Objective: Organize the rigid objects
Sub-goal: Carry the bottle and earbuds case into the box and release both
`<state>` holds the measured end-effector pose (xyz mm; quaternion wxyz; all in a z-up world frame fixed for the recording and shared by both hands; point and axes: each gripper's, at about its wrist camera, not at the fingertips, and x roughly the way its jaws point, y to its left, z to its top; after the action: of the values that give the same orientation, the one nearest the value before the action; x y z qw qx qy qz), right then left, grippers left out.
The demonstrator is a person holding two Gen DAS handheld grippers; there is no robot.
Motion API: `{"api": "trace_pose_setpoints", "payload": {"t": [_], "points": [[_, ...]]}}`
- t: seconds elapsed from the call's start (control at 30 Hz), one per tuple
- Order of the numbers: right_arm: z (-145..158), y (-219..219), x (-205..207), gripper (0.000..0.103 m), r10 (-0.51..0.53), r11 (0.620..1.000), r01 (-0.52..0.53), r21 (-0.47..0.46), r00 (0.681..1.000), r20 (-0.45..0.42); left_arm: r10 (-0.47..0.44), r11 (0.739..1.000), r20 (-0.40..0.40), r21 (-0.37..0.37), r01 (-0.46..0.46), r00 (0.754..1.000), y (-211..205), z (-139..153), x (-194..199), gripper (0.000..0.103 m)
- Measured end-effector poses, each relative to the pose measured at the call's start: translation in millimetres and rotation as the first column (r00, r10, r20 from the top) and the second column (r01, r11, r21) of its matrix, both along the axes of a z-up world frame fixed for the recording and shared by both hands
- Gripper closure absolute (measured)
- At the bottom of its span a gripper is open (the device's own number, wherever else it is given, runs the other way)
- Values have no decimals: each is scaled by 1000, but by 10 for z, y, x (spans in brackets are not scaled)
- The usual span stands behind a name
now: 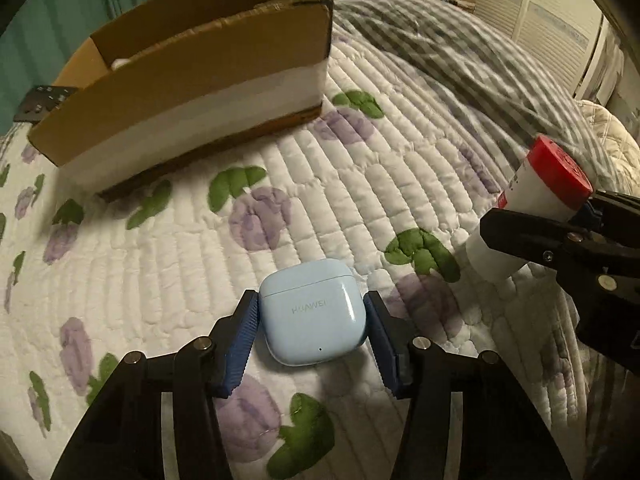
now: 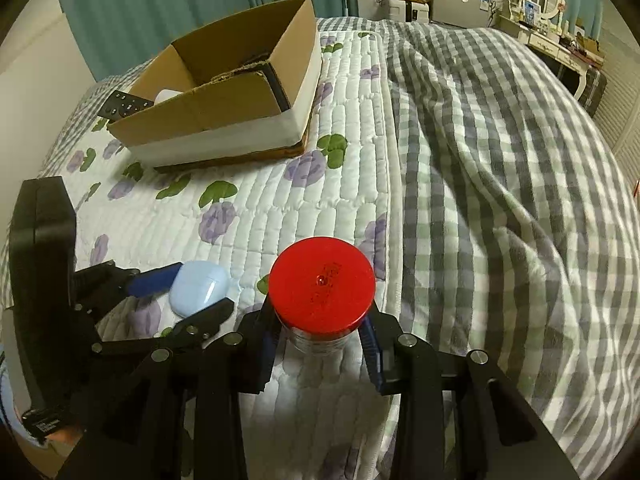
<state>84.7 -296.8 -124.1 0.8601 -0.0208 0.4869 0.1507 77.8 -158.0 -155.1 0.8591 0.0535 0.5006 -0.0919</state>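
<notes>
A light blue Huawei earbud case point(image 1: 314, 312) lies on the quilted bed cover between the blue pads of my left gripper point(image 1: 312, 340); the pads touch both its sides. It also shows in the right wrist view point(image 2: 198, 292). My right gripper point(image 2: 320, 340) is shut on a white jar with a red lid point(image 2: 322, 292), held off the bed; in the left wrist view the jar point(image 1: 536, 200) is at the right. An open cardboard box point(image 1: 192, 84) point(image 2: 224, 100) stands beyond both, with a white object and a dark flat item inside.
A black remote control point(image 2: 126, 106) lies on the bed left of the box. A grey checked duvet point(image 2: 500, 160) covers the right half of the bed. Furniture with clutter stands at the far wall.
</notes>
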Motion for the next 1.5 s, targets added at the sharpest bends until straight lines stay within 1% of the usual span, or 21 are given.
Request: {"api": "trace_pose_setpoints", "payload": {"t": [0.23, 0.33, 0.5, 0.57, 0.7, 0.83, 0.9, 1.03, 1.1, 1.17, 1.27, 1.33, 1.43, 1.47, 1.5], "points": [[182, 84, -45, 67, -3, 1000, 4, -26, 999, 37, 31, 999, 69, -25, -30, 997, 201, 376, -25, 49], [282, 156, -78, 67, 4, 999, -2, -35, 998, 56, 47, 999, 99, -21, -45, 994, 330, 523, -50, 49], [505, 307, -83, 67, 23, 999, -18, -49, 995, 99, 72, 997, 159, -25, -69, 985, 558, 745, -93, 49], [595, 364, -47, 67, 26, 999, -21, -48, 993, 113, 67, 998, 181, -22, -64, 981, 625, 857, -111, 49], [809, 459, 42, 67, 20, 999, -15, -33, 989, 149, 66, 998, 242, -29, -61, 968, 728, 1113, -20, 49], [1099, 544, 166, 67, 16, 1000, -13, -15, 978, 210, 79, 996, 294, -53, -66, 953, 850, 1387, 121, 49], [1286, 614, 261, 67, 17, 1000, -16, -4, 968, 252, 86, 996, 333, -57, -71, 939, 941, 1551, 221, 49], [1592, 775, 480, 67, 28, 1000, -29, 0, 947, 320, 96, 995, 391, -51, -83, 915, 1093, 1771, 443, 49], [1723, 918, 653, 67, 47, 999, -46, -11, 937, 346, 104, 994, 397, -56, -89, 912, 1161, 1816, 566, 49], [1793, 1029, 785, 67, 54, 999, -50, -21, 928, 368, 110, 994, 390, -53, -97, 914, 1214, 1809, 736, 49], [1824, 1197, 1050, 67, 52, 998, -57, 4, 927, 372, 122, 993, 382, -43, -114, 916, 1274, 1725, 1007, 49], [1761, 1333, 1235, 67, 70, 997, -69, -17, 928, 366, 135, 991, 364, -47, -127, 921, 1318, 1637, 1172, 49], [1605, 1446, 1465, 67, 81, 997, -74, -33, 935, 345, 146, 989, 296, -66, -132, 944, 1379, 1445, 1409, 49], [1557, 1440, 1528, 67, 81, 997, -75, -30, 938, 337, 133, 991, 273, -58, -122, 953, 1376, 1375, 1494, 49], [1492, 1437, 1588, 67, 83, 997, -76, -33, 941, 328, 130, 991, 267, -48, -121, 955, 1368, 1330, 1542, 49]]}}
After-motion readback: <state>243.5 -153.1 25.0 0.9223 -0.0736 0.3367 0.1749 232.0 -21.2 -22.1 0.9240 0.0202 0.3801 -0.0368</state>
